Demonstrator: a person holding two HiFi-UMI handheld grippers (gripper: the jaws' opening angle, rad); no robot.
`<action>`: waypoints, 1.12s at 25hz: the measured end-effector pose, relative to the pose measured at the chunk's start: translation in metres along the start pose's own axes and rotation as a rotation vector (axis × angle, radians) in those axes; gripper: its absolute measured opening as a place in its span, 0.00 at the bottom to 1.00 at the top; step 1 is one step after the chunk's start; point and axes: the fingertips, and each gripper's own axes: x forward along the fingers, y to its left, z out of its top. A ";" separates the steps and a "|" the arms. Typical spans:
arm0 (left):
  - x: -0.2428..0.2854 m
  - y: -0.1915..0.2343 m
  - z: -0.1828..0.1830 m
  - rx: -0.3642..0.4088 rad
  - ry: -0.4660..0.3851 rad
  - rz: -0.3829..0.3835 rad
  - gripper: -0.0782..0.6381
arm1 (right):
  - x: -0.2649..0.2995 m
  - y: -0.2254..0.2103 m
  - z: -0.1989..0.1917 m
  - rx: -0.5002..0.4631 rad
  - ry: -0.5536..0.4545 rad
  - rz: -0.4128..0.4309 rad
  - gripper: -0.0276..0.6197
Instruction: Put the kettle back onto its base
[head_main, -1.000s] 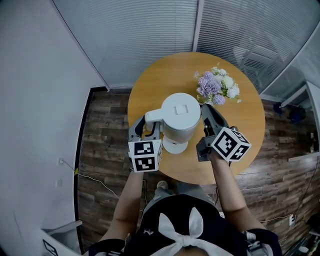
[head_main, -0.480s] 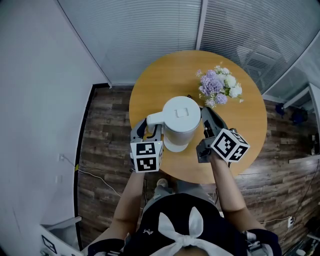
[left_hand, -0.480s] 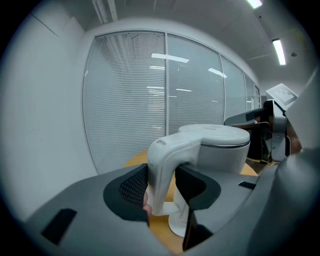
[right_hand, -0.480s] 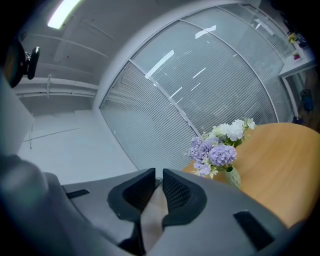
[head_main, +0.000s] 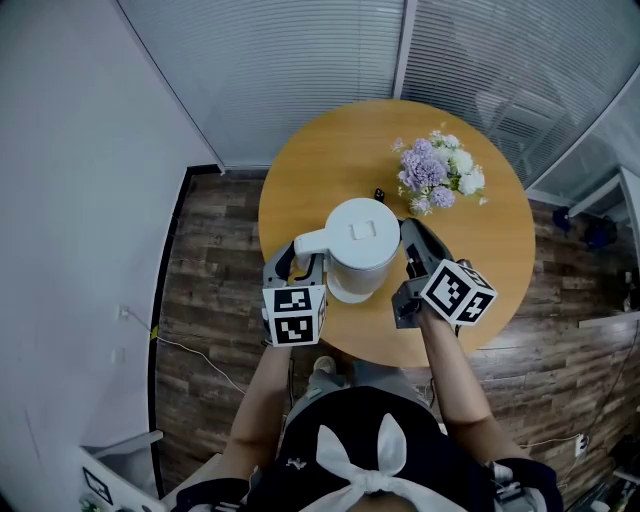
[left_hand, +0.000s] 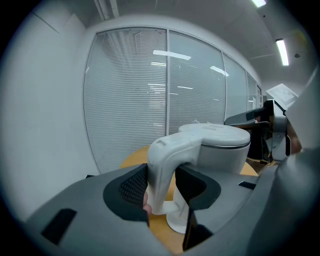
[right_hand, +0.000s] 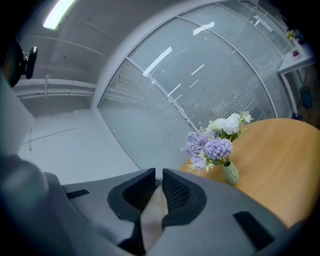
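Note:
The white kettle (head_main: 362, 243) hangs low over the round wooden table (head_main: 330, 160), with its handle (head_main: 306, 243) pointing left. My left gripper (head_main: 296, 258) is shut on that handle; in the left gripper view the handle (left_hand: 161, 165) sits between the black pads of the left gripper (left_hand: 162, 177). The white base (head_main: 343, 292) shows as a crescent under the kettle's near edge. I cannot tell whether the kettle touches it. My right gripper (head_main: 407, 230) sits close beside the kettle's right side. In its own view the right gripper (right_hand: 158, 176) has its jaws together, holding nothing.
A small vase of purple and white flowers (head_main: 436, 176) stands behind and to the right of the kettle, also ahead of the right gripper as flowers (right_hand: 216, 142). A small dark object (head_main: 379, 192) lies behind the kettle. Glass walls with blinds (head_main: 300, 60) ring the table.
The kettle and both grippers have sunk toward the table. The kettle now covers more of the white base than before.

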 end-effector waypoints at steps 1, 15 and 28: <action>0.000 0.000 -0.002 0.000 0.004 0.001 0.37 | 0.000 -0.001 -0.001 0.003 0.004 0.000 0.12; 0.008 0.001 -0.023 0.000 0.053 0.015 0.37 | 0.006 -0.018 -0.023 0.042 0.058 -0.012 0.12; 0.014 0.004 -0.043 -0.007 0.105 0.015 0.37 | 0.013 -0.028 -0.040 0.058 0.106 -0.032 0.12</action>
